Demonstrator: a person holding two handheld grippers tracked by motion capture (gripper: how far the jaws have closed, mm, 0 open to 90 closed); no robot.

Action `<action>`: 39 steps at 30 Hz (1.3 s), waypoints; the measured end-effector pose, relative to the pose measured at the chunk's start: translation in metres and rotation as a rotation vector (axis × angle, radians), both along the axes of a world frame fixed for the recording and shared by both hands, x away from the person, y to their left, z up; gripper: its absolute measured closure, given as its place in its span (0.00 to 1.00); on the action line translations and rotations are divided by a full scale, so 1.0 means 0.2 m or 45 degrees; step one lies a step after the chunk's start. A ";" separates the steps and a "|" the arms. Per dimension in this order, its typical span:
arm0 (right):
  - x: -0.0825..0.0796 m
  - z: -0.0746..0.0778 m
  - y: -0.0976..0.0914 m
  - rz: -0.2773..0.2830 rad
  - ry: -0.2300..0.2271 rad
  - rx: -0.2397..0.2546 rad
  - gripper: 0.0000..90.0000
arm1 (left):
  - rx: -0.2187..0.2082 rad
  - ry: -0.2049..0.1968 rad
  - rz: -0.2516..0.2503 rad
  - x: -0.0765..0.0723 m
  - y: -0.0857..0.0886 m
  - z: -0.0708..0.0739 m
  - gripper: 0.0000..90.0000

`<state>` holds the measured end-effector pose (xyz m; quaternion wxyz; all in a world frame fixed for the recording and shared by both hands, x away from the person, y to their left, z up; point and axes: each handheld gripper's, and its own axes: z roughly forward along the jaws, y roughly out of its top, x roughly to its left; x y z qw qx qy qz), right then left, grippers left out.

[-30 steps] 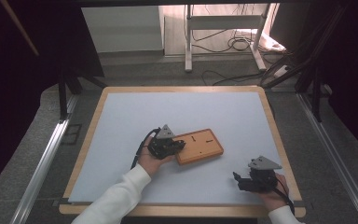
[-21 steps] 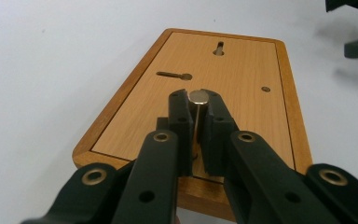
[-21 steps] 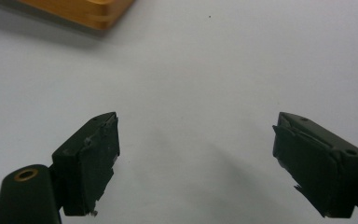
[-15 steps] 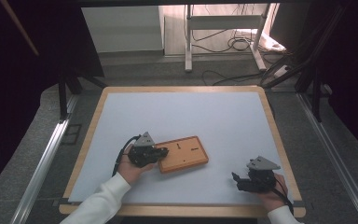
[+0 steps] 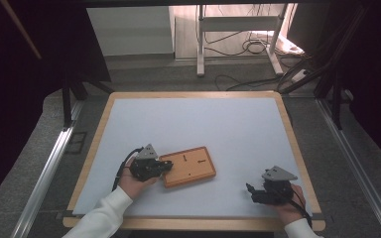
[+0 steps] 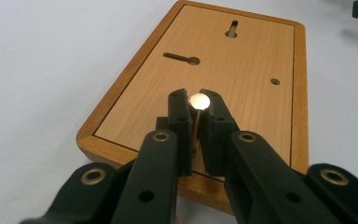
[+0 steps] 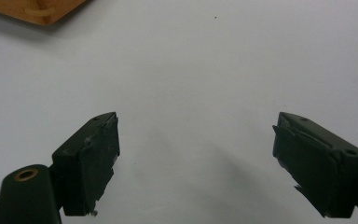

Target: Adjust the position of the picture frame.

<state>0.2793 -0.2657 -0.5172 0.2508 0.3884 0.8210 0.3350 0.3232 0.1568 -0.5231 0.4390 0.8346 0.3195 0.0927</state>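
A flat wooden board (image 5: 192, 164) with two keyhole slots lies on the white mat, front left of centre. My left gripper (image 5: 166, 166) reaches over the board's left end. In the left gripper view the jaws stand shut on a thin pin with a pale round head (image 6: 199, 101), just above the board (image 6: 242, 60), with the left gripper (image 6: 196, 96) pointing along it. My right gripper (image 5: 251, 193) rests at the front right, apart from the board, pointing left. Its jaws are wide apart over bare mat (image 7: 196, 135), and a corner of the board (image 7: 32, 7) shows beyond them.
The white mat (image 5: 193, 119) sits in a wooden-rimmed table top (image 5: 287, 129). Behind the table are a metal stand (image 5: 238, 34) and cables (image 5: 248, 47) on the floor. Metal rails (image 5: 44, 173) run along both sides.
The left gripper has drawn back to the left and toward the person, and the wooden board has shifted with it. The right gripper has stayed put.
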 end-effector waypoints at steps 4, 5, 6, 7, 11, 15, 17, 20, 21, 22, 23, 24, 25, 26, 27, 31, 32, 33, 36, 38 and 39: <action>0.00 0.00 0.00 0.002 -0.001 0.003 0.17 | 0.009 0.002 -0.003 0.00 0.00 -0.01 0.94; 0.00 0.00 0.00 0.002 -0.001 0.003 0.17 | 0.009 0.002 -0.003 0.00 0.00 -0.01 0.94; 0.00 0.00 0.00 0.002 -0.002 0.006 0.17 | 0.013 0.000 -0.004 -0.01 0.00 -0.01 0.94; 0.00 0.01 0.00 0.003 -0.002 0.008 0.17 | 0.014 0.000 -0.002 -0.01 0.00 -0.01 0.94; 0.00 0.01 0.00 0.004 -0.001 0.009 0.17 | 0.022 -0.002 0.005 -0.01 0.00 -0.02 0.93; 0.00 0.01 0.01 0.007 0.001 0.006 0.17 | 0.036 -0.010 0.005 -0.01 -0.01 -0.02 0.93; 0.00 0.01 0.01 0.009 0.001 0.006 0.17 | 0.039 -0.009 0.004 -0.01 -0.01 -0.03 0.92; 0.00 0.01 0.01 0.012 0.000 0.006 0.17 | 0.037 -0.004 0.011 -0.01 -0.01 -0.03 0.92; 0.00 0.01 0.01 0.012 0.000 0.006 0.17 | 0.037 -0.004 0.011 -0.01 -0.01 -0.03 0.91; 0.00 0.01 0.01 0.013 0.001 0.006 0.17 | 0.019 0.011 0.016 -0.01 -0.01 -0.03 0.91; 0.00 0.00 0.02 0.014 0.001 0.004 0.17 | -0.004 0.014 0.049 -0.02 0.00 -0.02 0.81; 0.00 0.01 0.01 0.014 0.001 0.006 0.17 | 0.002 -0.009 0.075 -0.04 0.00 -0.01 0.75; 0.00 0.01 0.01 0.014 -0.001 0.007 0.17 | -0.004 -0.030 0.088 -0.05 0.01 0.01 0.69; 0.00 0.01 0.01 0.014 -0.001 0.007 0.17 | -0.004 -0.030 0.088 -0.05 0.01 0.01 0.65; 0.00 0.01 0.01 0.015 -0.001 0.007 0.17 | -0.012 -0.039 0.096 -0.07 0.02 0.03 0.65; 0.00 0.01 0.01 0.011 0.000 0.008 0.17 | 0.003 -0.046 0.087 -0.17 0.04 0.05 0.53; 0.00 0.01 0.01 0.011 0.000 0.008 0.17 | 0.005 -0.046 0.087 -0.19 0.04 0.06 0.52; 0.00 0.01 0.01 0.010 -0.002 0.008 0.17 | 0.002 -0.042 0.085 -0.20 0.05 0.06 0.52; 0.00 0.01 0.02 0.017 -0.003 0.006 0.17 | -0.028 -0.027 0.068 -0.22 0.07 0.07 0.58; 0.00 0.01 0.02 0.016 -0.004 0.006 0.17 | -0.034 -0.017 0.056 -0.23 0.07 0.07 0.61; 0.01 0.01 0.02 0.018 -0.001 0.006 0.17 | -0.036 -0.004 0.025 -0.25 0.08 0.07 0.74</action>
